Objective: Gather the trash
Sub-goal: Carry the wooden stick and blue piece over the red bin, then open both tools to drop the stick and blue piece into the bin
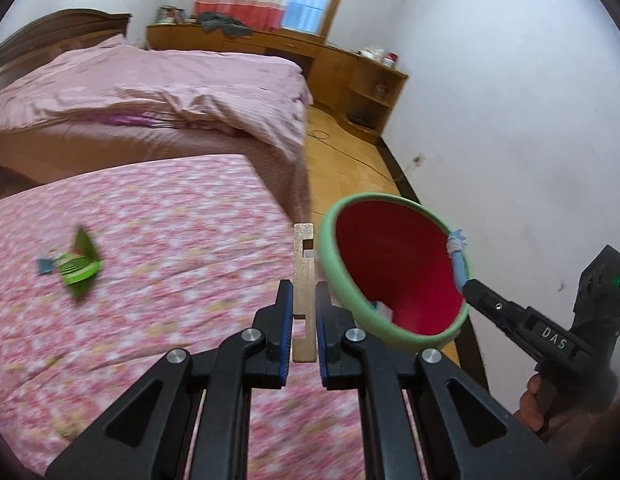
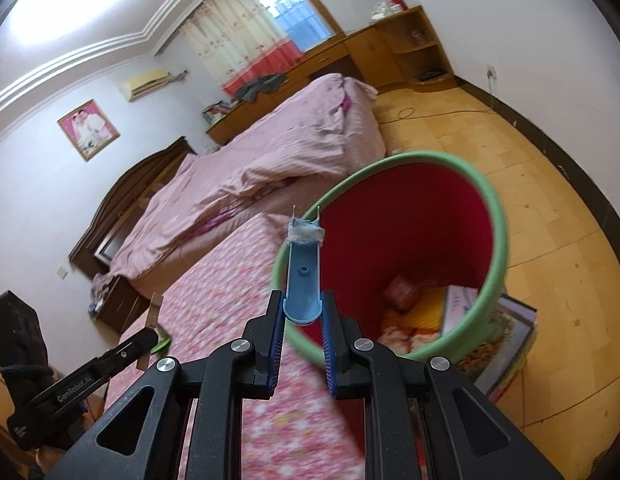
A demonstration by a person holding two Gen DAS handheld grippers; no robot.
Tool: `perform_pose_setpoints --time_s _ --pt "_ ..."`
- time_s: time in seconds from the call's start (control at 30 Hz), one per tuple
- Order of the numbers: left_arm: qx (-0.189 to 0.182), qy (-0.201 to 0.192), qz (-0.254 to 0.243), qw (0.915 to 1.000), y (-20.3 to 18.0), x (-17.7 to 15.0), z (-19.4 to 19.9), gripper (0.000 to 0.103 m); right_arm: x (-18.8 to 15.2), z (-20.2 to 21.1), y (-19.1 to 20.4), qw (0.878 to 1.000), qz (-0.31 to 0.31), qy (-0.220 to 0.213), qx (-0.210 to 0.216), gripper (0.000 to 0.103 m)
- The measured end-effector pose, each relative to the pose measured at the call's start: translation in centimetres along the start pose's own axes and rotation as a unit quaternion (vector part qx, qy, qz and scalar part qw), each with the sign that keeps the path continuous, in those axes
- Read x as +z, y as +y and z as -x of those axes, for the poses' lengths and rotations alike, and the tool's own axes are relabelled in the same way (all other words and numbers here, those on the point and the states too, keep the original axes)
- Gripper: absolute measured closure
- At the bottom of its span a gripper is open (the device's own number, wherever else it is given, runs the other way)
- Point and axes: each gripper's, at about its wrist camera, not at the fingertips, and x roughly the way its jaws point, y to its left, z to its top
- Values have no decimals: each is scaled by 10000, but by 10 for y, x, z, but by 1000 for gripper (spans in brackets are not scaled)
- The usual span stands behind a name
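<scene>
My left gripper (image 1: 304, 296) is shut on a flat tan notched cardboard strip (image 1: 303, 280), held above the pink floral bed cover (image 1: 150, 260). My right gripper (image 2: 304, 308) is shut on a blue plastic handle (image 2: 304, 276) with grey tape at its tip, at the rim of the green bin with red inside (image 2: 409, 240). The bin (image 1: 389, 272) hangs just right of the strip in the left wrist view. Wrappers and a box lie in the bin's bottom (image 2: 413, 312). A green wrapper (image 1: 80, 268) lies on the cover at left.
A bed with a pink quilt (image 1: 170, 84) stands behind. Wooden cabinets (image 1: 349, 68) line the far wall. A colourful box (image 2: 505, 344) sits on the wooden floor (image 2: 529, 200) beneath the bin. A white wall (image 1: 529, 120) is at right.
</scene>
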Motion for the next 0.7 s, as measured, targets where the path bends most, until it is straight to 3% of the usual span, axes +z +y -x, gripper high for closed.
perform_pose_setpoints --time_s 0.17,0.5,0.53,0.63,0.7 --pt "-196 207 -176 9994 -34 7 -36 94 9 -6 -28 9998 -147 21 -146 86" --pt "-141 587 -480 9970 -70 12 -92 94 15 -20 -66 9992 -353 142 -100 83" --pt "-136 609 -478 9969 -71 12 -94 93 17 -21 -66 9992 -367 148 -96 83" --pt "-76 652 -398 9971 -74 13 -100 77 20 -22 -68 9992 -361 160 -99 83" --pt "-59 647 -346 9973 -74 12 -101 76 19 -21 -67 9992 -342 163 -83 82"
